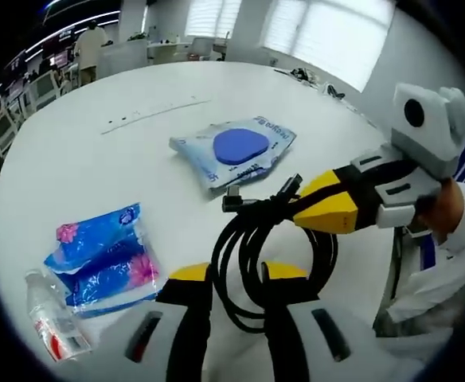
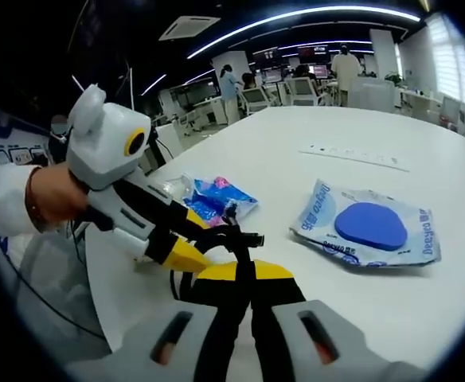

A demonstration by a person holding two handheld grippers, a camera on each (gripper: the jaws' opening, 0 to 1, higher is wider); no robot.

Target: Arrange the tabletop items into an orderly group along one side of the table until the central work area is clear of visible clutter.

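Note:
A black coiled cable (image 1: 244, 239) hangs above the white table (image 1: 121, 171), held from two sides. My left gripper (image 1: 236, 274) is shut on the coil's lower loops, which fill the gap between its yellow fingertips. Coming in from the right, my right gripper (image 1: 300, 208) is shut on the coil near its plug end. In the right gripper view the cable (image 2: 236, 239) runs up between the right gripper's (image 2: 244, 274) yellow tips, and the left gripper (image 2: 197, 239) grips it from the left.
A clear bag with a blue disc (image 1: 236, 147) (image 2: 372, 227) lies mid-table. Blue flowered packets (image 1: 105, 255) (image 2: 216, 199) and a small water bottle (image 1: 49, 322) lie near the table's edge. A white strip (image 1: 153, 111) (image 2: 356, 155) lies farther off. People and desks are in the background.

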